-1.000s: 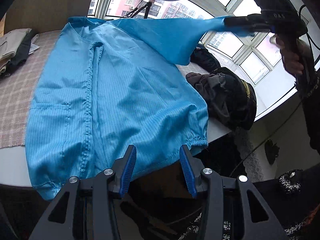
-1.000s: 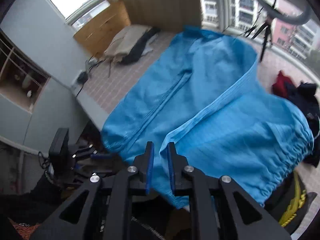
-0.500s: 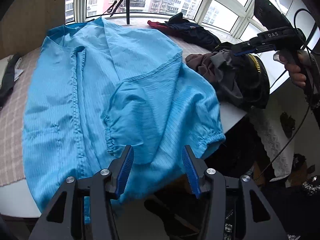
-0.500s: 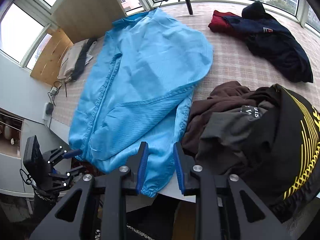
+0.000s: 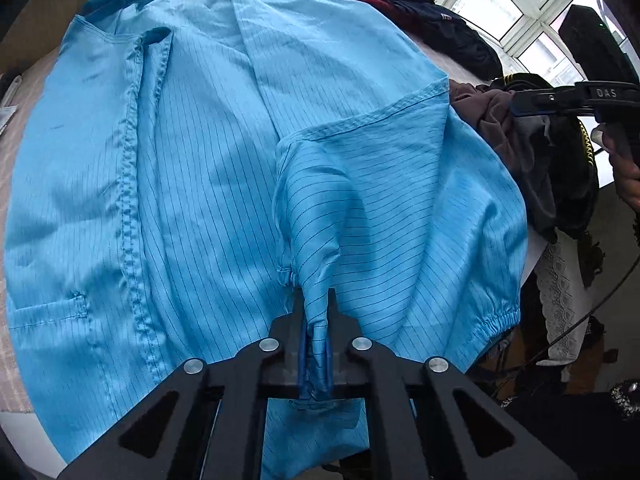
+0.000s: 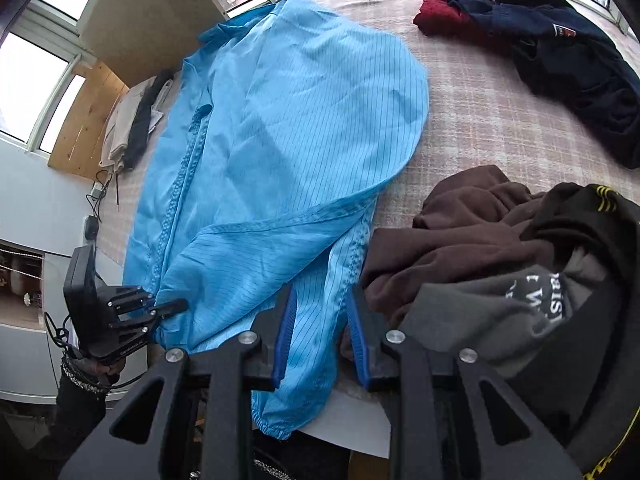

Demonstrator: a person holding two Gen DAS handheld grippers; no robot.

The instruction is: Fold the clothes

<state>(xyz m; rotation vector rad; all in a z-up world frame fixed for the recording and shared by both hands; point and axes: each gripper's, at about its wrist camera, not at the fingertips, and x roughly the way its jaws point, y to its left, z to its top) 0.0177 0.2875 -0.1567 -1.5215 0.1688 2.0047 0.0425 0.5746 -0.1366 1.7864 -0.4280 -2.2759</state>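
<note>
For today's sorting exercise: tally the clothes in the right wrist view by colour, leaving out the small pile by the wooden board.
Blue jacket: 1
Red garment: 1
Navy garment: 1
Brown garment: 1
Grey garment: 1
Black garment with yellow stripes: 1
Total: 6
</note>
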